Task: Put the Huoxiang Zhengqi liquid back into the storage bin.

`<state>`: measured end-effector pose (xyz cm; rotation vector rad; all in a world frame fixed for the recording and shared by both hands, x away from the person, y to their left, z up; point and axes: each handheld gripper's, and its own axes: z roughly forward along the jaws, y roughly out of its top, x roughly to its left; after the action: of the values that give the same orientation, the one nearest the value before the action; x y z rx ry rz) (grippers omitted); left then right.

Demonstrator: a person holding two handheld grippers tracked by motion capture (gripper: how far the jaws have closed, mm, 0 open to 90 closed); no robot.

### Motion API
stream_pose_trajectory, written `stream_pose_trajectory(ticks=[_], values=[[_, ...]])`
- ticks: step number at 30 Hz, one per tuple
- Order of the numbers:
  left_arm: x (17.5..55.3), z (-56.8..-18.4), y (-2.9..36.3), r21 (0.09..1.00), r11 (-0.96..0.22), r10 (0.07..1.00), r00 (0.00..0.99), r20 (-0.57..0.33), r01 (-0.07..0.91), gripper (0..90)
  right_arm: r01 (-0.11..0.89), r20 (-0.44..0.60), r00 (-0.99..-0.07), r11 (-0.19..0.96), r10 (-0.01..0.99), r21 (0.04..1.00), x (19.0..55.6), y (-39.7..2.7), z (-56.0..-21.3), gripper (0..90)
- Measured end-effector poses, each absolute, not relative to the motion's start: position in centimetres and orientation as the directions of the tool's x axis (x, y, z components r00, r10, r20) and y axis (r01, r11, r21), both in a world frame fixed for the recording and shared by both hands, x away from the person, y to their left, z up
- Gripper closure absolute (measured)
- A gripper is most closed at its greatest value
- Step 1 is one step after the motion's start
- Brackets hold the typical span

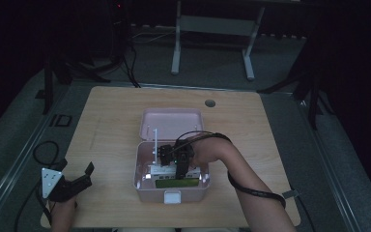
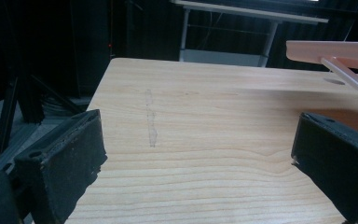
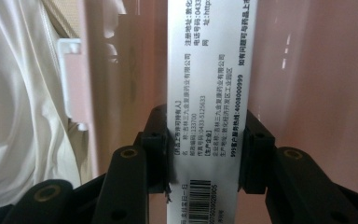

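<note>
A pink storage box (image 1: 147, 192) stands open on the wooden table (image 1: 111, 111), its lid (image 1: 171, 123) tipped back. My right gripper (image 1: 180, 166) reaches down into the box. In the right gripper view its jaws (image 3: 207, 161) are shut on a long white medicine carton (image 3: 209, 88) printed with text and a barcode, between the pink box walls (image 3: 307, 70). My left gripper (image 1: 84, 174) rests at the table's near left corner. It is open (image 2: 198, 135), with bare wood between its pads.
Other packets lie in the box under the right gripper, one greenish (image 1: 176, 183). A white latch (image 1: 172, 196) sits on the box front. A thin bar (image 1: 154, 140) stands up by the lid. There is a round hole (image 1: 210, 103) in the far tabletop, and a white frame (image 1: 212, 29) stands beyond it.
</note>
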<state>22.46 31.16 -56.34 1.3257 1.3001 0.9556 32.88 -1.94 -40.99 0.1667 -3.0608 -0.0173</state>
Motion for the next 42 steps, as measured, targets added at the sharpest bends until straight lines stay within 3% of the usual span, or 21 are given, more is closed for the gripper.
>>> stream_pose_trajectory(ticks=[19, 26, 35, 42], values=[[22.5, -56.3, 31.2, 0.978, 0.082, 0.988, 0.110, -0.104, 0.194, 2.9, -0.123, 0.089, -0.989, 0.992, -0.121, -0.017, 32.6, -1.9, -45.4, 61.8], [22.5, -56.3, 31.1, 0.977, 0.080, 0.989, 0.109, -0.103, 0.196, 2.9, -0.109, 0.100, -0.989, 0.994, -0.108, -0.007, 32.5, -2.2, -45.6, 60.6], [22.5, -56.3, 31.1, 0.977, 0.080, 0.989, 0.108, -0.102, 0.196, 2.9, -0.092, 0.084, -0.992, 0.995, -0.095, 0.033, 32.6, -2.7, -43.4, 45.5], [22.5, -56.3, 31.1, 0.978, 0.080, 0.989, 0.108, -0.103, 0.195, 2.9, -0.060, 0.021, -0.998, 0.987, -0.063, 0.150, 33.2, -4.7, -39.8, 33.6]])
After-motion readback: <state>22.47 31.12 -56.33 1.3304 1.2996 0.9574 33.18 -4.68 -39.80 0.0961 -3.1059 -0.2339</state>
